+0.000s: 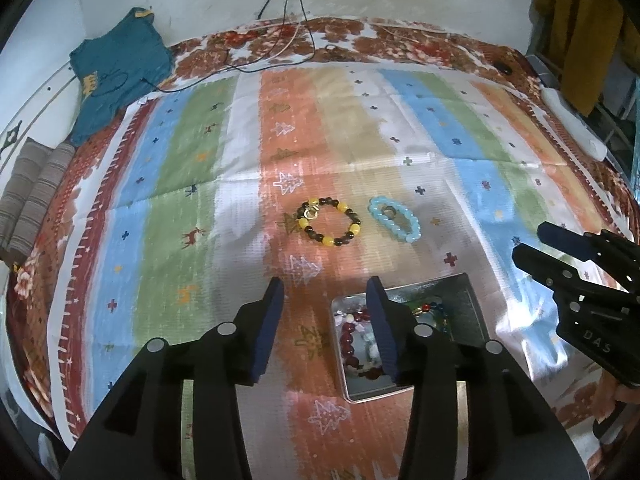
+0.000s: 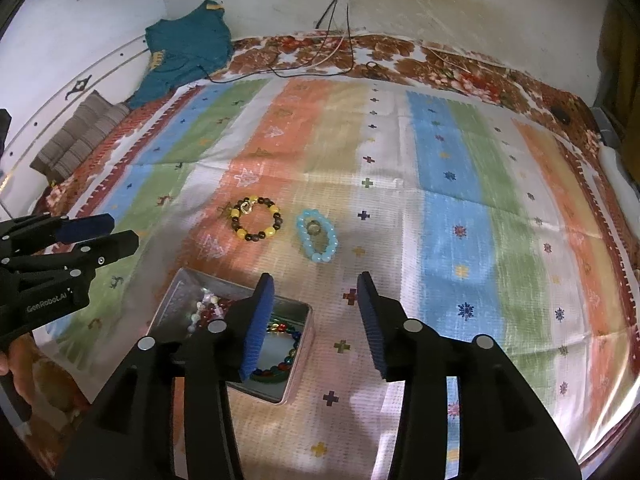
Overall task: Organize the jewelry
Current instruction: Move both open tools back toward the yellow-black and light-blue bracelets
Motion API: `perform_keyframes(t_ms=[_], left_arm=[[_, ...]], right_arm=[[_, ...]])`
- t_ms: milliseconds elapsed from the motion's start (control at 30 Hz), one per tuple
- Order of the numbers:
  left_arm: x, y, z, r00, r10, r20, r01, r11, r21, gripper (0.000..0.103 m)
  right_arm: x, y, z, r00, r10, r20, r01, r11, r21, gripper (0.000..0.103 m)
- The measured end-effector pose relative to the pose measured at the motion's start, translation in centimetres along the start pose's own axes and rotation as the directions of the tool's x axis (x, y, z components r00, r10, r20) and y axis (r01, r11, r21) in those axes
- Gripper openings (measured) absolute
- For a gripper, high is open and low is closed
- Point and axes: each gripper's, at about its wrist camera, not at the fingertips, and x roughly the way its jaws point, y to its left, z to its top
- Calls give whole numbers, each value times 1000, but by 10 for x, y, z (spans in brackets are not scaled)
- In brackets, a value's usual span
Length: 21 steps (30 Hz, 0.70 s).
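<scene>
A yellow-and-brown bead bracelet (image 1: pixel 329 220) (image 2: pixel 256 218) with a small ring inside it lies on the striped cloth. Just right of it lies a light blue bead bracelet (image 1: pixel 395 219) (image 2: pixel 317 234), also with a ring inside. Nearer to me stands a square metal tin (image 1: pixel 472 312) (image 2: pixel 176 292) holding several bead bracelets in red, white and mixed colours. My left gripper (image 1: pixel 326 286) hovers open above the cloth, its right finger over the tin's left part. My right gripper (image 2: pixel 316 282) hovers open beside the tin's right edge. Nothing is between either pair of fingers.
The striped cloth (image 2: pixel 452 208) covers a floral bedspread. A teal garment (image 1: pixel 116 76) and a folded striped cloth (image 1: pixel 36 188) lie at the far left by the wall. Black cables (image 1: pixel 280 56) trail over the far edge. A white object (image 1: pixel 572 120) lies at the right edge.
</scene>
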Motion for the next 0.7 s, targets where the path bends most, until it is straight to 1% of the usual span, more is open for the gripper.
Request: perform_keyframes(t_ms=[167,367,433,500,600,700], left_arm=[[9,4,5,1000,14,-20,-14,1000,-13,49],[21,9,12,999,23,-43,-24,999,-30,58],[27,11,15,998,34,-59,-36,999,-33,58],[32,12,16,996,44,-72,-47,998,-33,59],[39,13,19,995,58,-85,-61,998,-30,62],[45,12,24,994,61,-91,-64,997,-31,63]], right_arm=[[7,-4,4,1000,-8,-17,8,1000,7,52],[15,-6,10,999,-20,-32,21,1000,10,60],[20,-7,12,999,-25,-42,26,1000,12,64],[25,-8,14,998,-24,-54,25,1000,13,64],[32,-10,18,997,-1,-73,3,999,35,68],[35,-8,21,997,-20,-71,22,1000,20,70]])
